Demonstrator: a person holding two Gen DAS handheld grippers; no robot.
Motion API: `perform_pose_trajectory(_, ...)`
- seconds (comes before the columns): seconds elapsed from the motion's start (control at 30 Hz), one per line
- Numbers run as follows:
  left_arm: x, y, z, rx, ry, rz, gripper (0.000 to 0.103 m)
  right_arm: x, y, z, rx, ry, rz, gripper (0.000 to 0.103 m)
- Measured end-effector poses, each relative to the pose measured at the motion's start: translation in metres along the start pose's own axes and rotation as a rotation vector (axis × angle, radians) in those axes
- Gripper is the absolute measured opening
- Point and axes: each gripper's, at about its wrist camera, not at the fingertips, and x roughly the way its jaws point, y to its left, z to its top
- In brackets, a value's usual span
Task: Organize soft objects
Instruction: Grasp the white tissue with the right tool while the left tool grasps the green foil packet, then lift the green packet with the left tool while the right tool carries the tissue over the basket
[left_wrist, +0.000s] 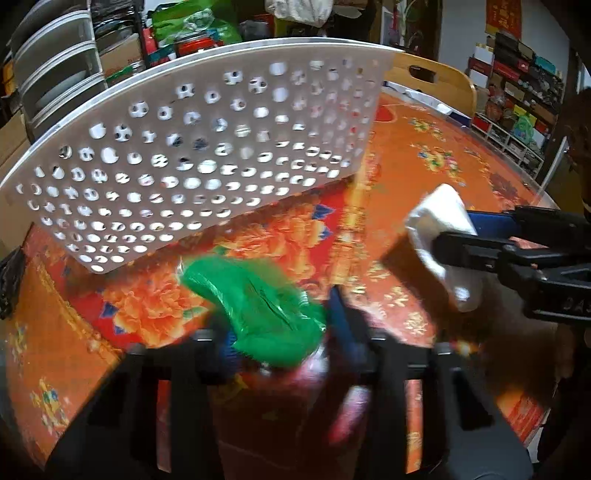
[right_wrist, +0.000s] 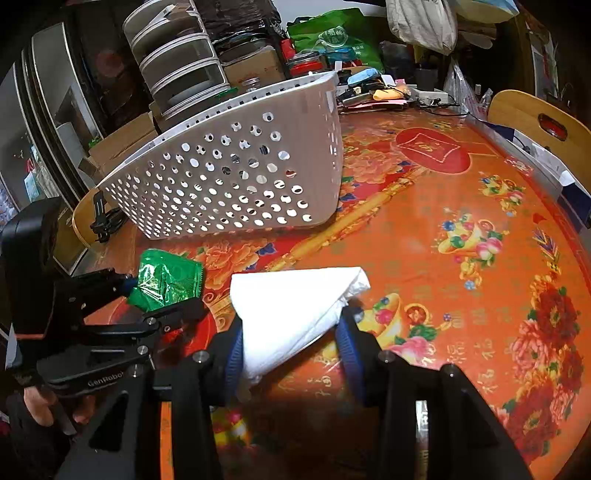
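My left gripper is shut on a green shiny soft packet, held above the orange flowered tablecloth; it also shows in the right wrist view with the left gripper at the lower left. My right gripper is shut on a white soft pack; in the left wrist view the white pack sits in the right gripper at the right. A white perforated basket stands beyond both grippers, also in the right wrist view.
The table has an orange and red flowered cover. Wooden chairs stand at its far side. Stacked plastic drawers, boxes and bags crowd the back. A black clip lies left of the basket.
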Motion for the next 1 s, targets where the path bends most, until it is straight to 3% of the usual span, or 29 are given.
perform_pose_trajectory(0.23,-0.005,0.001,-0.004,-0.018,-0.015,0.008,0.01,0.001,-0.001,0.0,0.005,0.003,0.0,0.046)
perform_pose_trajectory(0.57,-0.056,0.027,-0.026,-0.1,-0.105,-0.042,0.01,-0.008,0.002,-0.002,-0.013,-0.041,0.006,0.046)
perform_pose_trajectory(1.0,-0.118,0.061,-0.042,-0.189,-0.196,-0.002,0.01,-0.037,0.027,0.002,-0.062,-0.062,0.043,0.046)
